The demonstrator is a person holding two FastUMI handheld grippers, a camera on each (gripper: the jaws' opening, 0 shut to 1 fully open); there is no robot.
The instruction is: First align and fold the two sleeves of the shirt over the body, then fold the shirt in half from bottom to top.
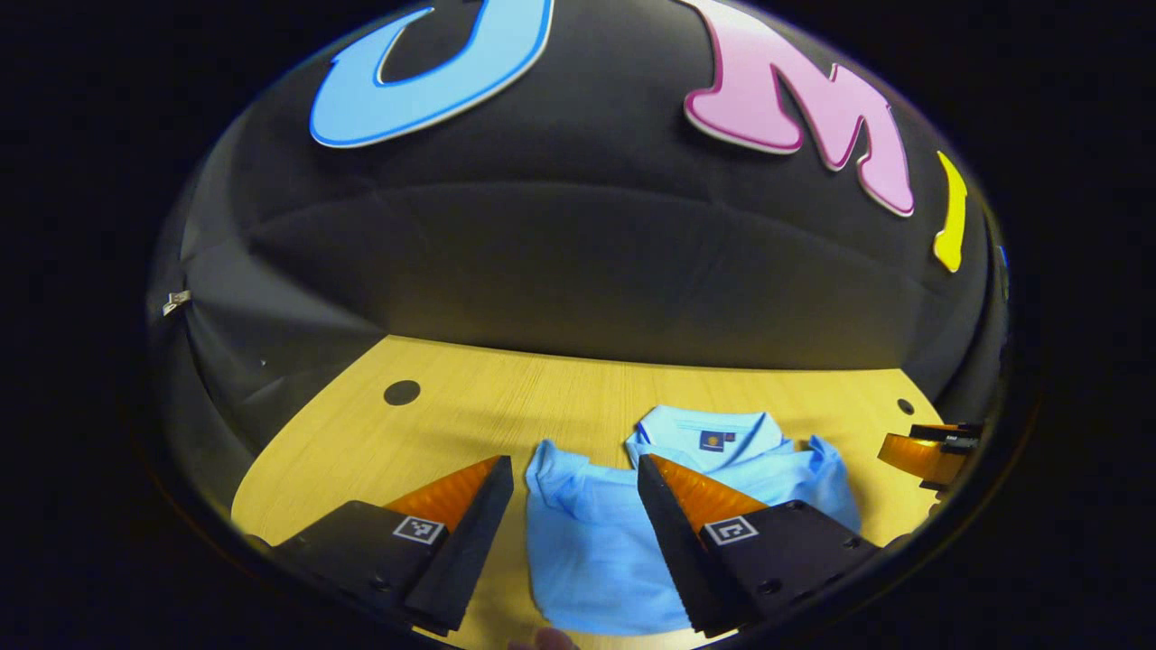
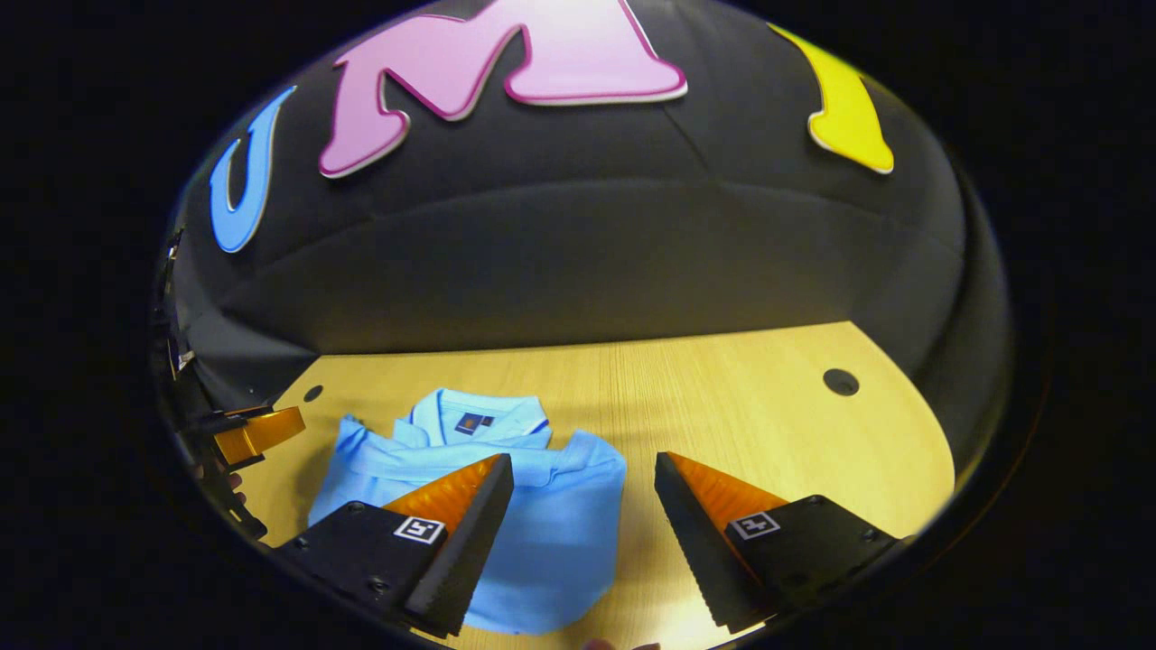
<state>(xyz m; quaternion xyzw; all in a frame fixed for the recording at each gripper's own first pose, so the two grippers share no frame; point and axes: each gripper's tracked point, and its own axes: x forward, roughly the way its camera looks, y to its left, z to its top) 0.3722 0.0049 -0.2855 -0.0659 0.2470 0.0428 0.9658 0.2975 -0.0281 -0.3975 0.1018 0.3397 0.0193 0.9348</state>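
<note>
Black cloth makes the back wall of the booth, and in front of it lies a light wooden table (image 1: pixel 470 397) with a few dark round holes (image 1: pixel 402 393) near its far edge. On this table rests a light blue shirt (image 1: pixel 596 533), a polo with its collar (image 1: pixel 713 429) turned toward the far edge and a small dark label inside the neck. Both sleeves already lie folded over the body, so the shirt forms a narrow bundle with some wrinkles near the shoulders. Its lower hem is close to the near edge of the table.

In the left gripper view, the left gripper (image 1: pixel 575 474) hangs above the shirt with its two fingers spread wide apart, and blue cloth shows between them; they hold nothing. Whether they touch the cloth, I cannot tell. At the right side of that view the other gripper appears, close to the table's right edge.

In the right gripper view, the right gripper (image 2: pixel 584 474) also has its fingers spread apart and empty. One finger is over the shirt's side, the other over bare wood beside it. The shirt (image 2: pixel 542 533) lies toward the left of this view.
</note>
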